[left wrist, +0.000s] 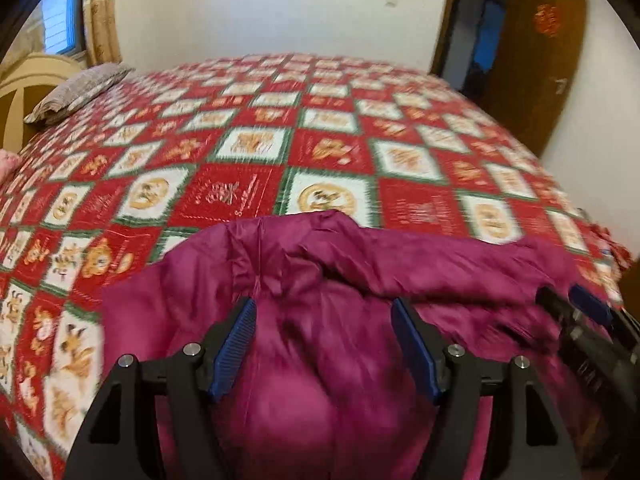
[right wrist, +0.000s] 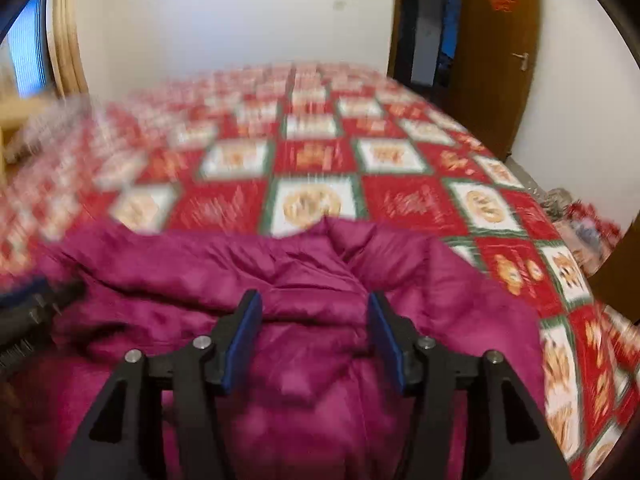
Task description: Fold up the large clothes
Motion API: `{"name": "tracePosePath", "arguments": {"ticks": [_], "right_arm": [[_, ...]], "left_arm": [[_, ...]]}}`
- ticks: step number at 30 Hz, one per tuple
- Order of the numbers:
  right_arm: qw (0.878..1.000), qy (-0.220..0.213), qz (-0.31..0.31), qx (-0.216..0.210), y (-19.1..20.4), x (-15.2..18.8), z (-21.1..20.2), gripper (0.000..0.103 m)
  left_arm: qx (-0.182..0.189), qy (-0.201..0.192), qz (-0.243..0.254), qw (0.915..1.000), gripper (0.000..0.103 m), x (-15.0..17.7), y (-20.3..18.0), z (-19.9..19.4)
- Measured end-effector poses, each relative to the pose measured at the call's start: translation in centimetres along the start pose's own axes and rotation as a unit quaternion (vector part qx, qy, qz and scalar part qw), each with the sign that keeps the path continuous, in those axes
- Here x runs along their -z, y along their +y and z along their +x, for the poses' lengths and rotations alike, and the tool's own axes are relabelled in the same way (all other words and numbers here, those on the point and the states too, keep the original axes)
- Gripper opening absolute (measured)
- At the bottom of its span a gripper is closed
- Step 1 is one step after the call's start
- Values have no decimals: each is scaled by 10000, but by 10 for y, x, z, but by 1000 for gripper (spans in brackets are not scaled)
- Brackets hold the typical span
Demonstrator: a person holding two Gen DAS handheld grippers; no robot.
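now between folds, by my guess; magenta puffer jacket (left wrist: pixel 320 280) lies bunched at near edge of bed (left wrist: pixel 248 148); left gripper (left wrist: pixel 324 344) jaws apart above it, clamping nothing; right gripper (right wrist: pixel 316 336) likewise apart, nothing held; next move calls for fresh hold on edge or sleeve; red checked quilt, pillow (left wrist: pixel 80 92) far left, white wall, brown door (right wrist: pixel 496 60) ajar.

Magenta puffer jacket (left wrist: pixel 360 264) bunched on near edge of bed (left wrist: pixel 248 152), shiny quilted fabric rumpled, collar end humped up toward far side, bulk spilling toward camera, edges blurred.
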State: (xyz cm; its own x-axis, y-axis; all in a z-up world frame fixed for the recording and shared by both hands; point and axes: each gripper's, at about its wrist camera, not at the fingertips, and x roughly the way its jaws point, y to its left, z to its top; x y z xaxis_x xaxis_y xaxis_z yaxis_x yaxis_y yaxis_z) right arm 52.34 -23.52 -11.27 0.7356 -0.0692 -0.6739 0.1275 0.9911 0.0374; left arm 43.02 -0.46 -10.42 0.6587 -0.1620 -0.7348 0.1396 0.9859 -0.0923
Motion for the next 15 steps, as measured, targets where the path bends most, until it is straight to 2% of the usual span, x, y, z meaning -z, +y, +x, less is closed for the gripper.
{"name": "tracePosePath", "arguments": {"ticks": [2, 6, 7, 12, 15], "right_arm": [[9987, -271, 264, -336, -10, 7, -38, 57], [9962, -551, 332, -594, -27, 34, -110, 60], [9959, -597, 303, -602, -32, 42, -126, 63], [9956, -733, 309, -502, -66, 97, -211, 64], [9967, -640, 318, -383, -85, 131, -248, 64]], "left_arm": [[73, -179, 141, 9997, 70, 12, 2, -29], [352, -397, 559, 9970, 70, 50, 3, -88], [446, -418, 622, 9962, 70, 59, 1, -100], [839, -592, 990, 9898, 70, 121, 14, -168], [1010, -629, 880, 9890, 70, 153, 35, -196]]}}
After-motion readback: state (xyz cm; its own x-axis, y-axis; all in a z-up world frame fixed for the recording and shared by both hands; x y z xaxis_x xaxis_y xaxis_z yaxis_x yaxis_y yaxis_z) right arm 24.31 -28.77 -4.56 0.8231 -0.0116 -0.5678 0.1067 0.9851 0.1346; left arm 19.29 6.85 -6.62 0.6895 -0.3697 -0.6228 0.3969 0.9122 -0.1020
